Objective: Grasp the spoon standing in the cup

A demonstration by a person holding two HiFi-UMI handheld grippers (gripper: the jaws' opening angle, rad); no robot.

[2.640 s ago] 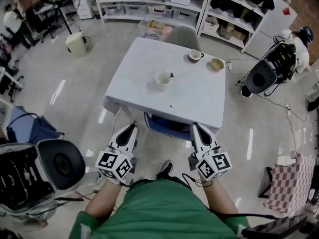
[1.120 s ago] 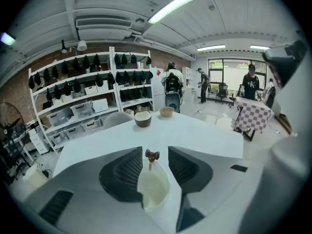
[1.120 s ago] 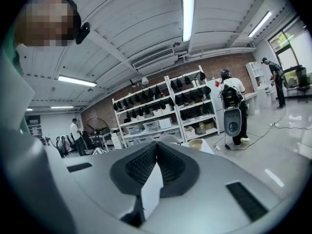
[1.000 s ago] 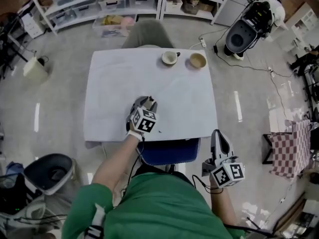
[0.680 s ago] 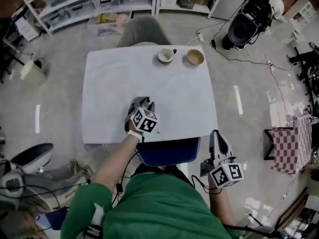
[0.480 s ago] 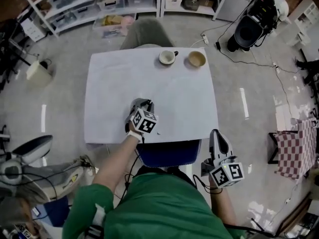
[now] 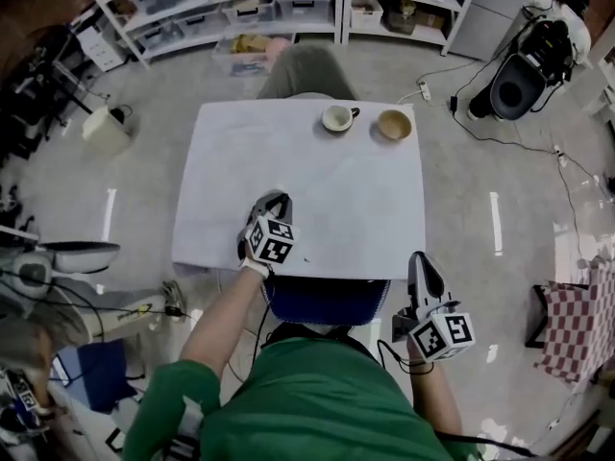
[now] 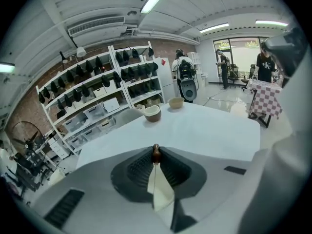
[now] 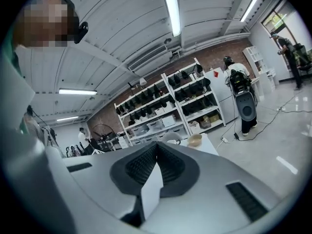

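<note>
Your left gripper is over the near middle of the white table. Its jaws are closing tight on the brown tip of the spoon, which stands upright between the pads. The gripper hides the cup under it. Your right gripper hangs off the table's near right corner, clenched on nothing, with its pads pressed together. At the far edge, well apart from the spoon, a mug sits just left of a tan bowl.
</note>
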